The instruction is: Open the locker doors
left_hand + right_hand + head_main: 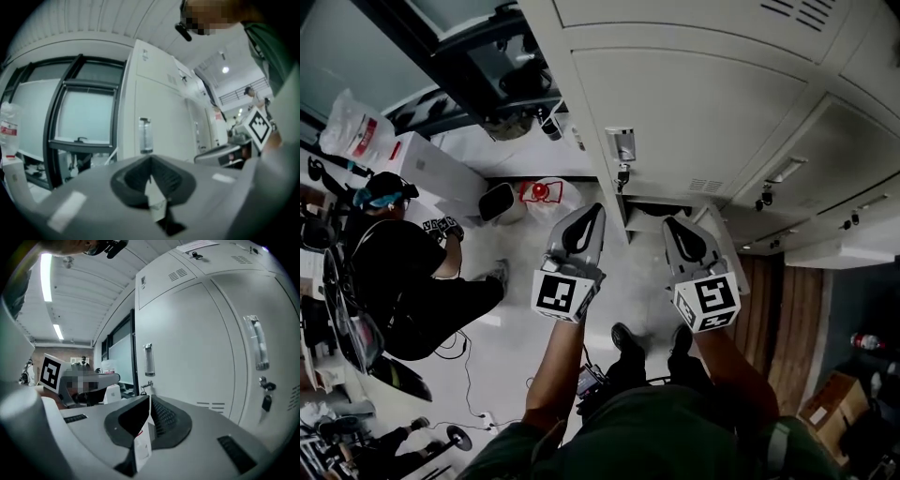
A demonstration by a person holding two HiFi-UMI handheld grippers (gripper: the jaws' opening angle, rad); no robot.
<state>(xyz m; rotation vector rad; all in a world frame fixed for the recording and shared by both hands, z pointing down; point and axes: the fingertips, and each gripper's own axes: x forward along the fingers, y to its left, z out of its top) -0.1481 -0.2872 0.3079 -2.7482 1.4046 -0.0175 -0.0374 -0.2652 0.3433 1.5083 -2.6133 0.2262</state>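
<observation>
The locker door (694, 122) is shut. Its handle (621, 145) is a thin bar that is set up and down, and a small key (622, 174) is hung just under it. The handle is found ahead of both grippers and a bit above their tips, well apart from them. The left gripper (593, 210) seems to be held a little nearer to it than the right gripper (672, 223). In the left gripper view the handle (145, 135) is seen right over the jaw tips. The jaws of the left gripper (150, 161) are pressed together and nothing is held. The jaws of the right gripper (150, 398) are pressed together too, with nothing between them. A second handle (258, 348) is seen further right. To grab the upright bar, the jaws would likely have to be opened and set on either side of it. A seated person (403, 272) is seen far off to the left.
</observation>
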